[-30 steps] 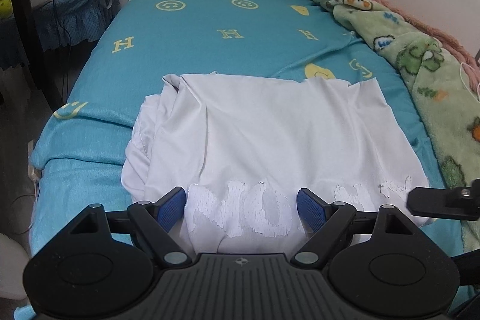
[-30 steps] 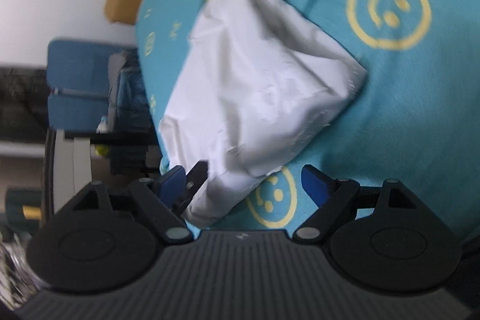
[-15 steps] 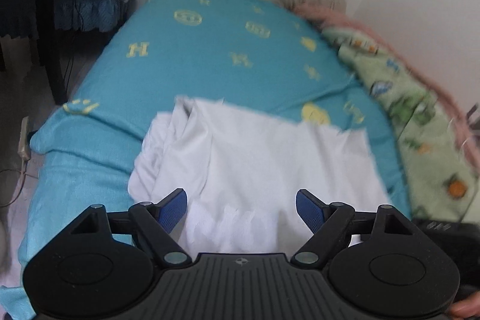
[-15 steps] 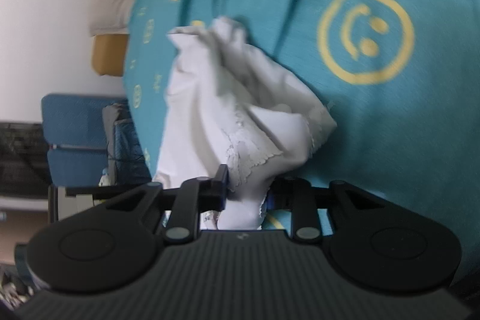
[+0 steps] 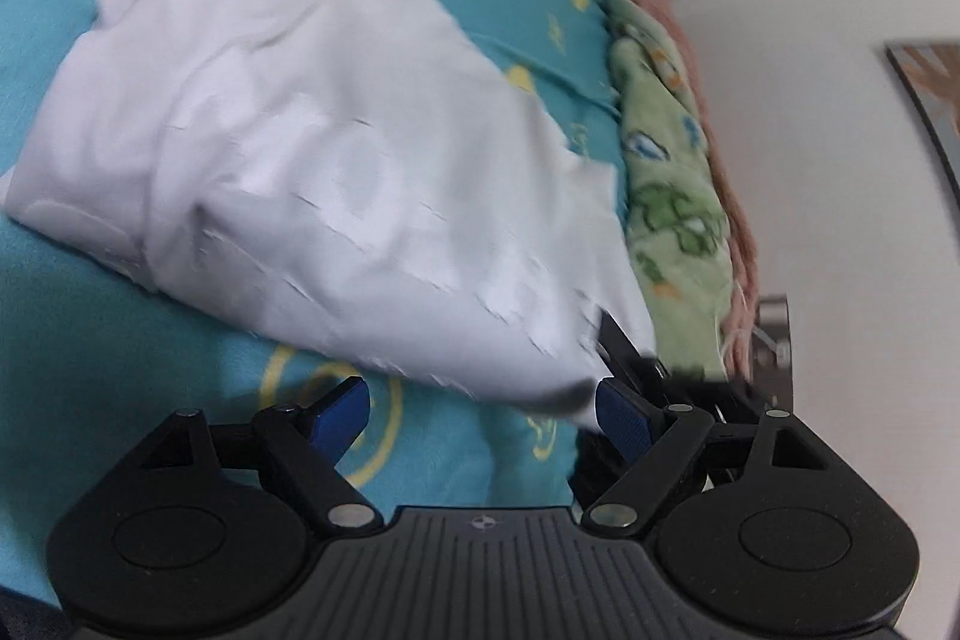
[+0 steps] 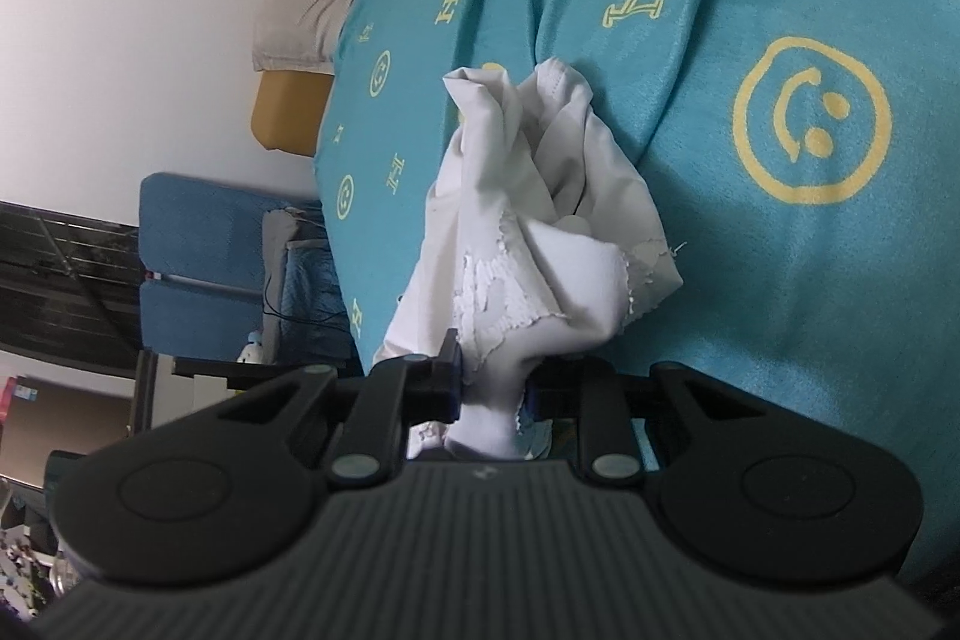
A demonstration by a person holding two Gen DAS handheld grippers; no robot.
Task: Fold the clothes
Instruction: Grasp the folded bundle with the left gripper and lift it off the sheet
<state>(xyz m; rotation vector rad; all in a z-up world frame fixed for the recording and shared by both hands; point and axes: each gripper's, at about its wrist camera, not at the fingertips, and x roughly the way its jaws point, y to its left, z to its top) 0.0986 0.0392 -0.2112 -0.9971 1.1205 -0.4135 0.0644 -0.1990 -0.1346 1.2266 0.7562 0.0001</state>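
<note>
One second earlier both sets of fingers stood apart. By now the right gripper [image 6: 492, 388] was closing on a bunched corner of the white shirt [image 6: 540, 220], lifting it off the bed [image 6: 780, 310]. The left gripper [image 5: 480, 415] had rolled, spread and empty, beside the hem; a fold looked imminent.

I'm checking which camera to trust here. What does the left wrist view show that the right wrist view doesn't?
Left wrist only: the left gripper, jaws wide apart and empty, plus printed lettering across the spread white shirt. Right wrist only: the right gripper, jaws closing, pinching a bunched shirt corner, and a blue chair. Both: shirt, teal bedsheet, green blanket.
</note>
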